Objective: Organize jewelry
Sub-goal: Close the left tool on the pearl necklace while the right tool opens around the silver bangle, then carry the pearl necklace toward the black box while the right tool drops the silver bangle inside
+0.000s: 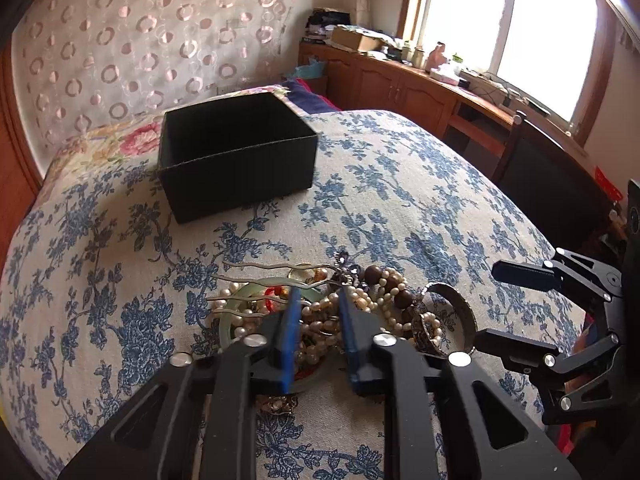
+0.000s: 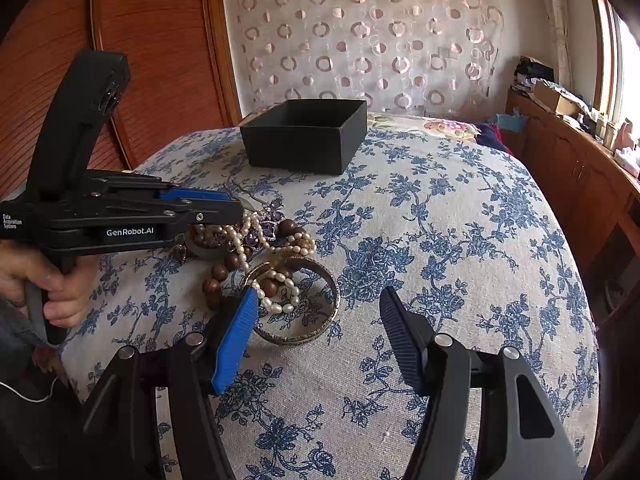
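Now left gripper (image 1: 318,306) clamped on pearl strand (image 1: 320,312); right gripper (image 2: 320,300) wide, empty.

Bright window (image 1: 516,32), wooden sideboard (image 1: 400,84)

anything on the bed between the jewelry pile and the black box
Nothing visible: only bare floral bedspread lies between the jewelry pile and the open black box, whose top is uncovered.

tangled jewelry pile (image 2: 264,256) on bedspread; black box (image 2: 306,136) open.
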The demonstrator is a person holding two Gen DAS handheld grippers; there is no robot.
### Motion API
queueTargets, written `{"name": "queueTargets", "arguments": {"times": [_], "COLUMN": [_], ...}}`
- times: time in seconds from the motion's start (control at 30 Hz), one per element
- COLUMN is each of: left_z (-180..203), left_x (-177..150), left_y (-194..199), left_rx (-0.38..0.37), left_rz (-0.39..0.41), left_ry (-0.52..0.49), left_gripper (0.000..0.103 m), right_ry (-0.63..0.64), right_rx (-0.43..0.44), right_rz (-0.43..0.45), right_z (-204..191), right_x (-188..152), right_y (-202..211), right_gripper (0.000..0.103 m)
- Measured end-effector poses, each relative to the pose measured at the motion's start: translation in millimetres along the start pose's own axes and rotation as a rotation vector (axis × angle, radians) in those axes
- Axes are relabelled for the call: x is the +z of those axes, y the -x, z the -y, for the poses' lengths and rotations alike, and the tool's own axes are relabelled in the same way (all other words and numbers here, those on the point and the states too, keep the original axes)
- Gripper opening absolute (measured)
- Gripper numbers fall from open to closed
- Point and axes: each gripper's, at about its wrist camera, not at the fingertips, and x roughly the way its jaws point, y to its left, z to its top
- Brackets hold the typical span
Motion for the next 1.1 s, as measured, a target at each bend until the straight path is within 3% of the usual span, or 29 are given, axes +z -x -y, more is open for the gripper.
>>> {"name": "queueTargets", "arguments": {"times": [0.2,0.67,0.73,0.8,1.1], "left_z": [0.9,-3.4,-3.7,-4.9,-10.5], "left_x": [2.1,22.2,22.9,22.2,20.8], "left_y": [17.7,111.3,120.8,130.2,150.7], "left_rx": [0.016,0.020,0.025,0.027,0.039], "left_rz": [0.054,0.277,0.301,0.319,0.351], "left_ry": [0.000,0.039,0.045,0.051,0.051], "left_gripper": [0.004,0.004,0.004,0.004,0.004], "right_ry": [0.006,0.043,0.053,0.059,0.079], "right_rx": [-0.002,0.020,0.024,0.019,0.051], "right_rz": [-0.003,-0.031,-0.040,-0.047,-0.112], "right_z": [-2.1,-6.7,-9.2,-10.0,-12.8], "right_x": [-1.4,6.2,6.5,6.1,4.9], "right_y": [-2.0,-11.9,-14.4,-16.4,-31.5], "right_gripper": [0.066,0.066,0.074,0.078,0.078]}}
